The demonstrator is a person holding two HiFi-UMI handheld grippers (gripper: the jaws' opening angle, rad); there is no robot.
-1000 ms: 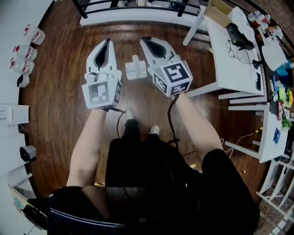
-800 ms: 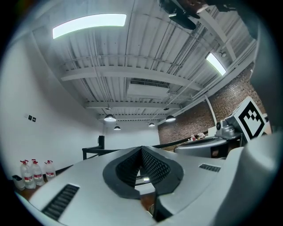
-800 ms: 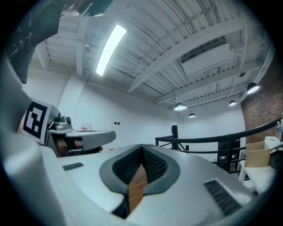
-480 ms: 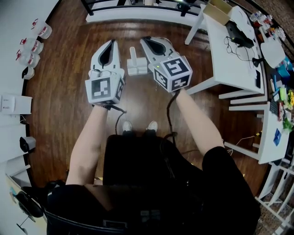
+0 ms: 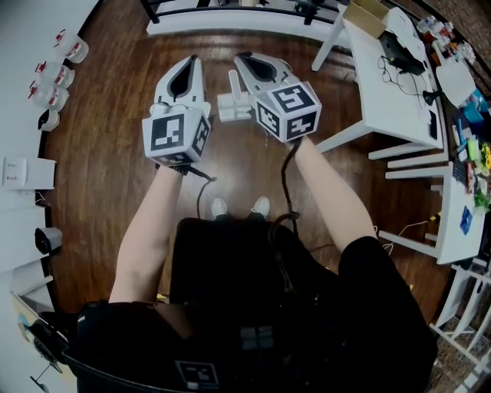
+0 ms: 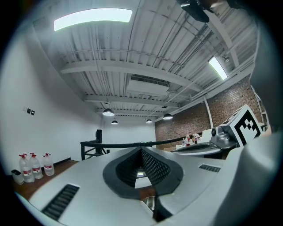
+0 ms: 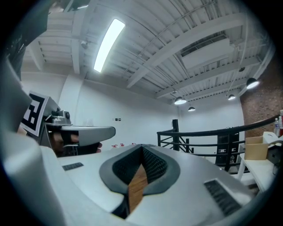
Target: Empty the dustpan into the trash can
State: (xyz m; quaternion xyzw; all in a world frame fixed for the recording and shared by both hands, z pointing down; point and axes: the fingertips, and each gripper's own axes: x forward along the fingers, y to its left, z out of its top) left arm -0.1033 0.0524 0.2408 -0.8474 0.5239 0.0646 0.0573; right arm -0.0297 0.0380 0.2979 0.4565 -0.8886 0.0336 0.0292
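left gripper: grey-and-white two-jaw left gripper [image 5: 191, 61] with a black-and-white marker cube, held out about level above the floor; jaws pressed together, nothing between the pads.
right gripper: matching grey-and-white right gripper [image 5: 245, 58], just beside the left one; jaws likewise closed on nothing.
possible dustpan: small low white object [image 5: 232, 107] with an upright stem, standing on the dark wooden plank floor [image 5: 107, 153]. in the head view it shows between the two gripper bodies, well below them and touched by neither. it is too small to tell for sure that this is the dustpan.
trash can: none that can be picked out in any view.
surroundings: white tables [image 5: 383, 84] at the right, black railing [image 5: 230, 9] ahead, clear bottles with red caps [image 5: 55, 77] along the left wall.
change over the last second: the person's white shoes [image 5: 220, 207] were staggered and now stand side by side. the white object has drawn in closer between the grippers, so the person has stepped toward it. both pairs of jaws stayed closed.
meaning for the task: judged as an approach on foot with both grippers empty. what the white object holds cannot be seen, so the scene fits a pan waiting to be emptied as well as one emptied and set down.
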